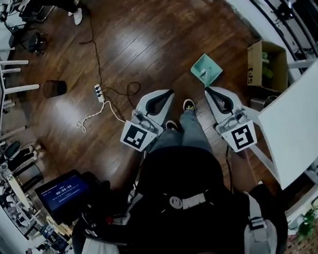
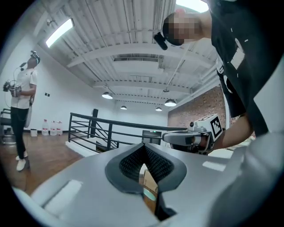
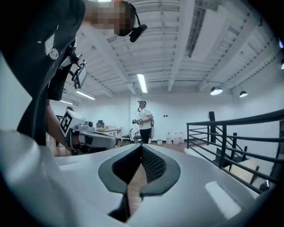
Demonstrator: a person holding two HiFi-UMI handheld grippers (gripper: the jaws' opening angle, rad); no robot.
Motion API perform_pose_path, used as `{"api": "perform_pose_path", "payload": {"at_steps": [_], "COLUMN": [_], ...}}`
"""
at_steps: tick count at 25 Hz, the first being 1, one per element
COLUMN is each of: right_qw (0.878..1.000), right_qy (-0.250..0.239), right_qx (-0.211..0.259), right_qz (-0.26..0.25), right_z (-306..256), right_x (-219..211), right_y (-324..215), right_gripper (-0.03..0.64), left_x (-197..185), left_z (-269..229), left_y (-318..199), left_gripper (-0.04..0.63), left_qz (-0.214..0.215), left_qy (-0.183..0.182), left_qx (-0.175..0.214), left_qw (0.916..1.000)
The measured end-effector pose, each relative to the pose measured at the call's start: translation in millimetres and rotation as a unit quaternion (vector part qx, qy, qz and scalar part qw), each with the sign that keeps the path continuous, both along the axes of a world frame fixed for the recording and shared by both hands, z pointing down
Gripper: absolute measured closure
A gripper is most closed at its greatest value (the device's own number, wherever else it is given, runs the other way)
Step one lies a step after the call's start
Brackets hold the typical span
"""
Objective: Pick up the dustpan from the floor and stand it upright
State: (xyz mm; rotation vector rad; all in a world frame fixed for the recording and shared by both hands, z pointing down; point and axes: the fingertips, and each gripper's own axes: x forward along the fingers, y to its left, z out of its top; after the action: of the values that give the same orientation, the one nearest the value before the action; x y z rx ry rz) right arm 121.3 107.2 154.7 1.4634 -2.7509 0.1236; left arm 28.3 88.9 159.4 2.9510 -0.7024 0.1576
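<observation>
Teal dustpan (image 1: 206, 70) sits on the dark wooden floor (image 1: 137, 36), just beyond the person's shoe (image 1: 188, 105) and near a cardboard box (image 1: 266, 66). From so steeply above I cannot tell whether it stands upright or lies flat. Either side of the leg, clear of it, the left claw (image 1: 168, 93) and right claw (image 1: 209, 91) are both clenched on nothing. Below the left claw's closed pads (image 2: 153, 162) a brown-and-teal sliver shows, too narrow to identify.

Teal dustpan (image 1: 206, 69) on wood floor, untouched, pale handle showing; upright or flat unclear.
</observation>
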Motion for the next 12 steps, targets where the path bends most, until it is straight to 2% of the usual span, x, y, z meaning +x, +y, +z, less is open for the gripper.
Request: {"api": "perform_pose_path", "payload": {"at_steps": [3,6,9,12], "right_qw": [0.999,0.999,0.999,0.999], "right_qy": [0.018,0.018,0.012,0.02], "right_qx": [0.022,0.035,0.03,0.024], "right_qz": [-0.022,-0.024,-0.023,-0.028], "right_z": [-36,-57,-70,-61], "right_x": [-21,-66,-93,-113], "right_y": [15,39,80,105], "right_gripper": [0.614,0.614,0.614,0.614], "left_x": [-5,-41,-69,-91], "left_z": [-32,-53,-75,-74], "left_y": [21,49,87,111], "left_gripper": [0.577,0.577,0.577,0.577], "left_qz": [-0.022,-0.039,-0.053,-0.066], "left_qy": [0.015,0.027,0.036,0.033], "left_qx": [0.0,0.016,0.044,0.055], "left_qw": [0.9997,0.9988,0.997,0.9957]}}
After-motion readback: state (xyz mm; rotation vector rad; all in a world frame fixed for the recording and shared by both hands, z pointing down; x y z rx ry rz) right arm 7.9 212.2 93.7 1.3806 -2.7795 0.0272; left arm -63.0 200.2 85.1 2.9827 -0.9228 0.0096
